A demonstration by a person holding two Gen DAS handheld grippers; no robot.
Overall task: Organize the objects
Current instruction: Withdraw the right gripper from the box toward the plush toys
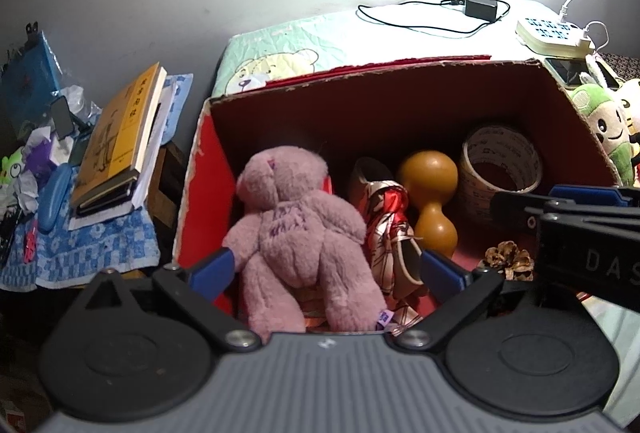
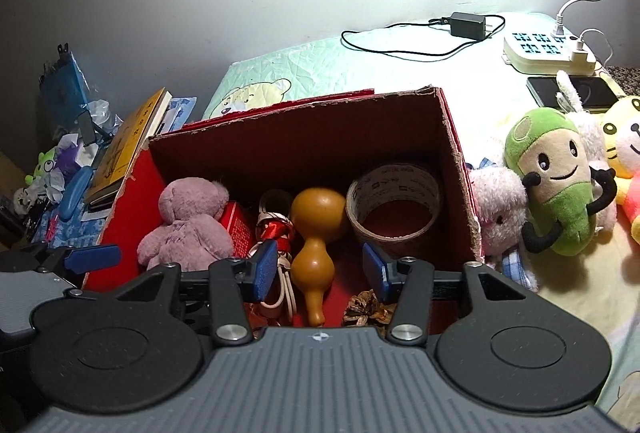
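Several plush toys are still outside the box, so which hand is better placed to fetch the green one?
Right. The green plush lies just right of the box, beside the open right gripper.

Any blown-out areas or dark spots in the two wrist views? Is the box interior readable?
Left wrist: wall and bed top by the black adapter clip to white; box interior dim, yet pink bear and gourd readable. Right wrist: same glare up top, fisheye bends edges, tape roll clear.
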